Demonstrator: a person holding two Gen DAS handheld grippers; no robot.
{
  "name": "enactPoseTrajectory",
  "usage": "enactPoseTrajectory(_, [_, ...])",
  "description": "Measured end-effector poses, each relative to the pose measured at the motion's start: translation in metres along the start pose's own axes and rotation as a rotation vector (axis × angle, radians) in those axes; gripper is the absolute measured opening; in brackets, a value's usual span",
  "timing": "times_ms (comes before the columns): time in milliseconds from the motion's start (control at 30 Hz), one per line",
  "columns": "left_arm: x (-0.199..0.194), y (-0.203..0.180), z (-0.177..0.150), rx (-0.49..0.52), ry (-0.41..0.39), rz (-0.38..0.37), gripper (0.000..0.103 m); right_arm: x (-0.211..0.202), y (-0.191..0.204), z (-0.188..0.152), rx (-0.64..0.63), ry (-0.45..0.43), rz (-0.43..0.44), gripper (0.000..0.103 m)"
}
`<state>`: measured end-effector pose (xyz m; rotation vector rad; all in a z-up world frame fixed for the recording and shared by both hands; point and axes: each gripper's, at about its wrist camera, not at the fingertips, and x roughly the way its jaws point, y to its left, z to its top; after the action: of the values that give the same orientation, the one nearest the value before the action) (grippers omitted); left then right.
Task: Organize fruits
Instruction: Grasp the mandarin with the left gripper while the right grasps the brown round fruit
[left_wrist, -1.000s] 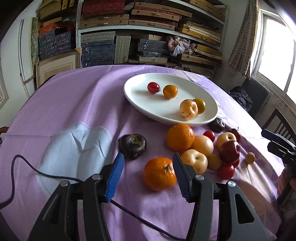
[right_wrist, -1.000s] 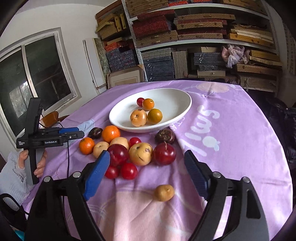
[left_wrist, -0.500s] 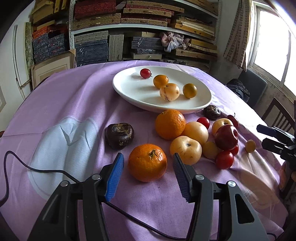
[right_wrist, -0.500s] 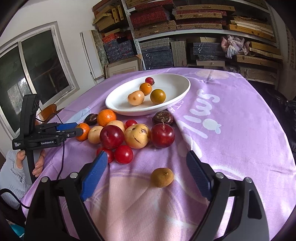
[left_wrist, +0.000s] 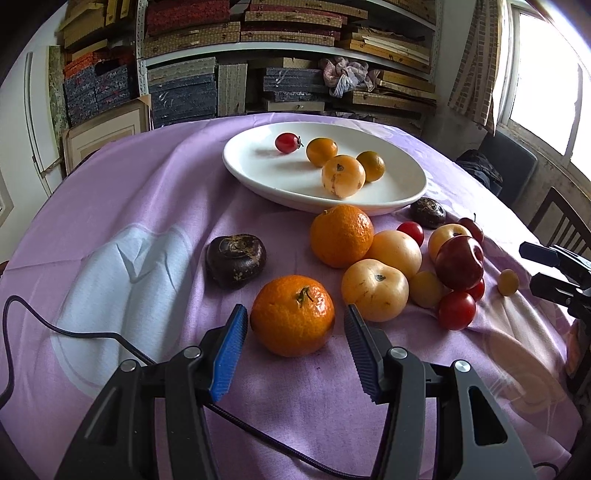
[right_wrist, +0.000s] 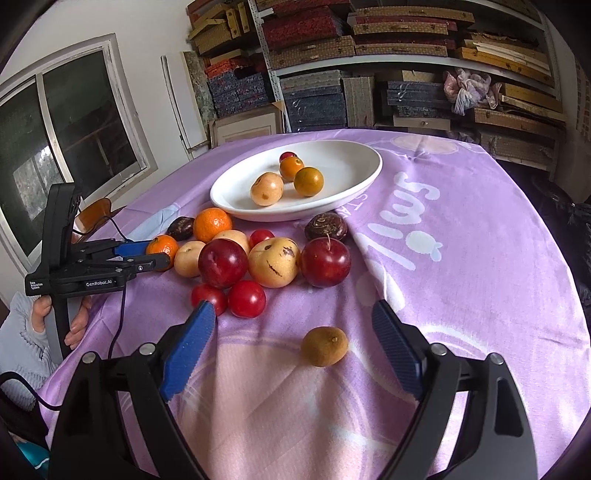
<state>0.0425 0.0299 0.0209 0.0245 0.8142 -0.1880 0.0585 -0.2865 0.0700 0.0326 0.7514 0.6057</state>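
A white oval plate (left_wrist: 258, 173) holds several small fruits on the purple cloth; it also shows in the right wrist view (right_wrist: 354, 184). My left gripper (left_wrist: 295, 317) is open with its blue pads on either side of a mandarin (left_wrist: 293, 315), not touching it. A second orange (left_wrist: 341, 234), pale yellow fruits (left_wrist: 375, 290) and red fruits (left_wrist: 459, 262) lie in a cluster beside it. My right gripper (right_wrist: 291, 317) is open and empty, just behind a small brown-yellow fruit (right_wrist: 324, 346). The left gripper also shows in the right wrist view (right_wrist: 155, 254).
A dark round fruit (left_wrist: 235, 260) lies left of the mandarin, another (left_wrist: 427, 212) by the plate's rim. A black cable (left_wrist: 74, 332) trails over the cloth. Shelves of boxes (left_wrist: 295, 55) stand behind the table. A chair (left_wrist: 561, 221) is at the right.
My left gripper has moved forward so the mandarin now sits between its pads. My right gripper has moved forward and down towards the small brown-yellow fruit. Both stayed open.
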Motion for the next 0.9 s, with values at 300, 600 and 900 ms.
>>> enactPoseTrajectory(300, [0.002, 0.005, 0.001, -0.021, 0.007, -0.007, 0.055, 0.002, 0.007, -0.004, -0.040, 0.026, 0.012, 0.085])
enactPoseTrajectory(600, [0.004, 0.006, 0.001, -0.017, 0.008, -0.008, 0.054, 0.008, 0.009, -0.006, -0.056, 0.065, 0.014, 0.072])
enactPoseTrajectory(900, [0.005, 0.004, 0.000, -0.017, 0.010, -0.014, 0.054, 0.017, -0.007, -0.006, 0.013, 0.105, -0.014, 0.067])
